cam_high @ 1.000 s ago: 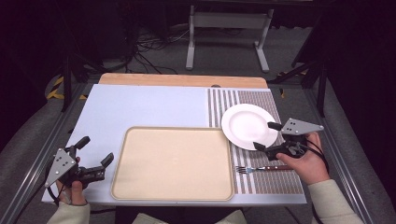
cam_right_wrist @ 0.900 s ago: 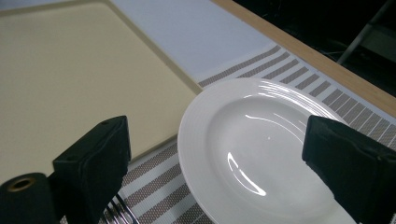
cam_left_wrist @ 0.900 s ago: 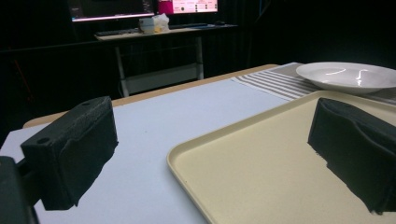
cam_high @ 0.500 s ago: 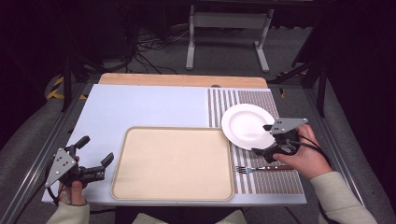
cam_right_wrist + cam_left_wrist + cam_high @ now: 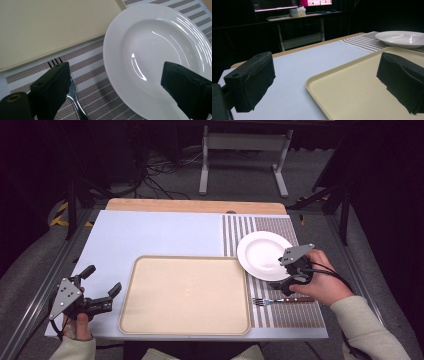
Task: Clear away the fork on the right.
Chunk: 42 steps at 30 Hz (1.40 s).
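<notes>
A white plate (image 5: 262, 252) rests on the striped placemat (image 5: 260, 227), to the right of a beige tray (image 5: 185, 295). A fork (image 5: 282, 301) lies on the mat just in front of the plate, tines toward the tray. My right gripper (image 5: 280, 274) hovers open over the plate's near rim. In the right gripper view it (image 5: 116, 75) straddles the rim, one jaw above the fork (image 5: 75, 100) and the other above the plate (image 5: 155, 50). My left gripper (image 5: 102, 280) is open and holds nothing, left of the tray; in its own view it (image 5: 324, 72) looks across the tray (image 5: 352, 90) toward the plate (image 5: 402, 38).
A pale blue mat (image 5: 150, 232) covers the tabletop, with a wooden strip (image 5: 195, 206) along the far edge. Beyond the table stand a metal stand's legs (image 5: 242, 165) and floor cables. A desk with monitors (image 5: 297, 10) shows far off.
My right gripper has shifted left and tipped down, from beside the plate to over its near rim and the fork. The left gripper has stayed put.
</notes>
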Each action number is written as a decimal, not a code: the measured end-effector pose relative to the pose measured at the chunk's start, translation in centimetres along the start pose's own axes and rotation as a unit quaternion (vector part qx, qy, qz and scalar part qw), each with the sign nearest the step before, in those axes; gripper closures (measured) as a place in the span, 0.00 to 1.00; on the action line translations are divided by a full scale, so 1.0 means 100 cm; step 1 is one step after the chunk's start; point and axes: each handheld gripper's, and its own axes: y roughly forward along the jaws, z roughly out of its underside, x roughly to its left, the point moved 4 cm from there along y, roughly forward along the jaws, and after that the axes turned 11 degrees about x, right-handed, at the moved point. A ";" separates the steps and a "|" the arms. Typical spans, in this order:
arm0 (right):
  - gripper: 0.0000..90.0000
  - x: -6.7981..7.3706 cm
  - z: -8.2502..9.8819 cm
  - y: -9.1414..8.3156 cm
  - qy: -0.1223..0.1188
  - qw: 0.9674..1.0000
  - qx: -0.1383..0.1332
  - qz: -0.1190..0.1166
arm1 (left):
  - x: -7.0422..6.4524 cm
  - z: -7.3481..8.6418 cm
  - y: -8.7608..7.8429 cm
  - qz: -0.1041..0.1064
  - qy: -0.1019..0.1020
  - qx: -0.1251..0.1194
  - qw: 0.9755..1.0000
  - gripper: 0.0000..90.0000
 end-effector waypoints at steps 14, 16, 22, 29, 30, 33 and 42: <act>0.16 0.003 0.000 0.005 -0.038 0.998 0.051 -0.021 | 0.000 0.000 0.000 -0.002 0.002 -0.001 1.000 0.02; 0.18 0.006 0.003 0.011 -0.061 0.995 0.077 -0.028 | -0.001 0.000 0.000 -0.002 0.004 0.001 1.000 0.02; 0.25 0.009 0.011 0.019 -0.094 0.986 0.130 -0.043 | -0.001 0.000 0.000 -0.001 0.004 0.001 1.000 0.02; 0.31 0.013 0.020 0.027 -0.131 0.973 0.181 -0.061 | -0.002 0.000 0.001 0.000 0.001 -0.001 1.000 0.02; 0.31 0.014 0.021 0.028 -0.137 0.971 0.187 -0.062 | -0.002 0.000 0.001 0.000 0.001 -0.001 1.000 0.02; 0.34 0.015 0.023 0.029 -0.138 0.968 0.198 -0.067 | -0.002 0.000 0.001 0.000 0.001 0.001 1.000 0.02; 0.50 0.019 0.032 0.039 -0.181 0.945 0.259 -0.083 | -0.002 0.001 0.002 0.004 0.002 0.001 1.000 0.02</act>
